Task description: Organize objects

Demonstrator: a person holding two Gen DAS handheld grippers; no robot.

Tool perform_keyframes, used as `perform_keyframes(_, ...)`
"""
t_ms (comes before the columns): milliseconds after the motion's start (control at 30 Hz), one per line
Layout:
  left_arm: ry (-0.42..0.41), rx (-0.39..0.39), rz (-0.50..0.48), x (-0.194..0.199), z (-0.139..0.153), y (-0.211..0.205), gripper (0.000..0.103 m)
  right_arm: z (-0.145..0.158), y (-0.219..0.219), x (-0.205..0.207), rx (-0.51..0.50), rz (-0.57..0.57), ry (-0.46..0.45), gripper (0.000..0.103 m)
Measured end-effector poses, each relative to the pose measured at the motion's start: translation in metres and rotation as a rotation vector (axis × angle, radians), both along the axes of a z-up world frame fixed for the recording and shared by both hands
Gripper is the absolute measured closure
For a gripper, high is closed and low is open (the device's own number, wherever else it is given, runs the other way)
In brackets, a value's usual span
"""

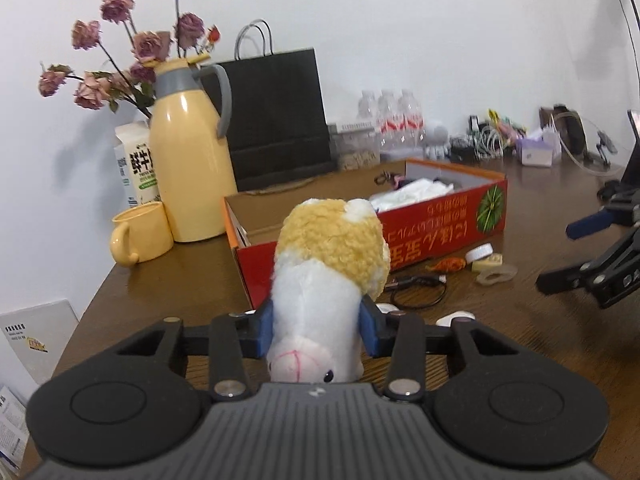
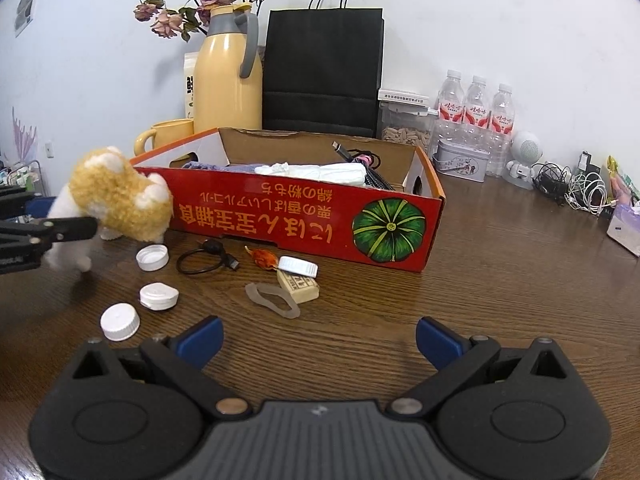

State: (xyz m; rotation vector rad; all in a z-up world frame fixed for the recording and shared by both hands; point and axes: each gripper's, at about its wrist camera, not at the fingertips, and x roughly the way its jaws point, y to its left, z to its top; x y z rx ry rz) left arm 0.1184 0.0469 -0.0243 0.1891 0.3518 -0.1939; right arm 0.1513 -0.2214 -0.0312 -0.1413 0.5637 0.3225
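My left gripper (image 1: pixel 316 328) is shut on a white and tan plush toy (image 1: pixel 332 256), its blue pads pressing the toy's white body just in front of the red cardboard box (image 1: pixel 440 236). In the right wrist view the plush toy (image 2: pixel 120 196) hangs by the left end of the red box (image 2: pixel 280 216), with the left gripper (image 2: pixel 66 216) around it. My right gripper (image 2: pixel 318 338) stands open over the wooden table, nothing between its fingers. The box holds white cloth (image 2: pixel 316 172) and a dark cable.
White caps (image 2: pixel 120 322), a black cable loop (image 2: pixel 204 260), an orange item (image 2: pixel 264 258), a tan block (image 2: pixel 300 288) and a translucent ring (image 2: pixel 272 300) lie before the box. Behind stand a yellow flask (image 2: pixel 228 80), mug (image 2: pixel 164 134), black bag (image 2: pixel 324 68) and water bottles (image 2: pixel 476 112).
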Motion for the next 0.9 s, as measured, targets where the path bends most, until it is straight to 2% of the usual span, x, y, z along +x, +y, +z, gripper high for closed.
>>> perform_keyframes(100,-0.015,-0.026,0.021,-0.009,0.004,-0.001,0.061,0.0,0.001,0.0,0.0,0.005,0.001,0.0)
perform_keyframes(267,-0.009,-0.12,0.087,-0.023,0.014,0.001,0.061,0.0,0.003,0.002,0.005,0.009,-0.003,0.002)
perform_keyframes(367,0.027,-0.186,0.114,-0.027,0.018,0.007,0.061,0.002,0.004,0.005,0.017,0.025,-0.006,0.011)
perform_keyframes(467,0.021,-0.192,0.15,-0.032,0.02,0.008,0.061,0.002,0.009,0.01,0.012,0.043,-0.002,0.02)
perform_keyframes(600,0.001,-0.198,0.17,-0.04,0.025,0.008,0.061,-0.001,0.017,0.018,0.012,0.073,0.028,0.044)
perform_keyframes(900,-0.003,-0.214,0.173,-0.046,0.027,0.006,0.061,-0.008,0.025,0.028,-0.004,0.09,0.059,0.063)
